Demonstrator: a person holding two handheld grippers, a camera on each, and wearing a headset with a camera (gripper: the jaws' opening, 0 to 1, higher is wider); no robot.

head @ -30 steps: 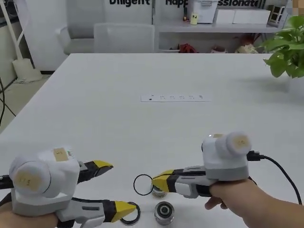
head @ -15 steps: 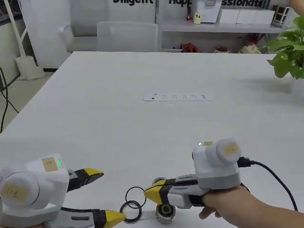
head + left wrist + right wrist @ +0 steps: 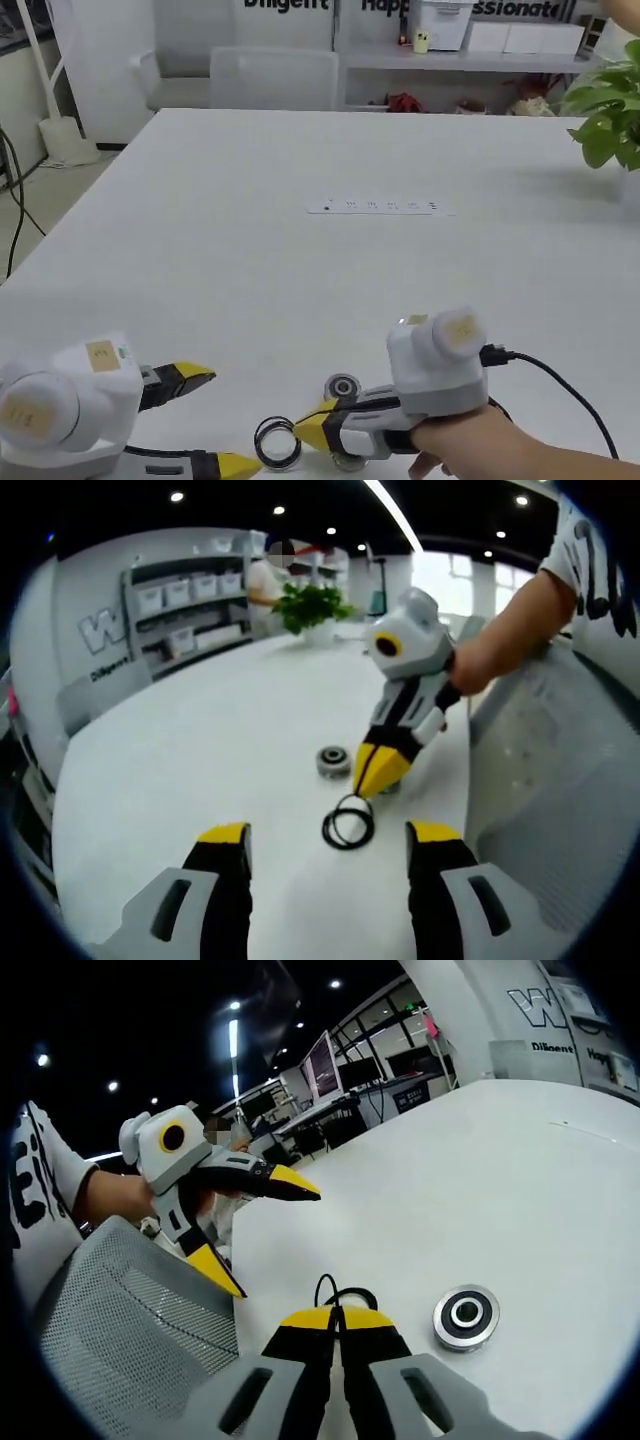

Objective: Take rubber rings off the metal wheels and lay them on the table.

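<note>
Since a second ago the rubber ring [image 3: 340, 1293] has come down from beside the wheels and now overlaps a second ring [image 3: 276, 445] that lies flat on the bench [image 3: 300, 280], near its front edge. The right gripper [image 3: 318, 432] has its fingers [image 3: 310, 1322] pressed together, apparently pinching the ring's near edge so that the loop sticks out ahead of the tips. One metal wheel [image 3: 342, 387] stands just past this gripper; whether its dark outer band is another ring I cannot tell. The left gripper [image 3: 212, 420] waits nearby with fingers [image 3: 225, 838] spread and holding nothing.

To lay the ring well, I would let it rest flat before easing the fingers apart. Then lift straight up, since rubber may cling to a tip and drag. The rings sit close to the bench edge, so release without any pull toward the person.
</note>
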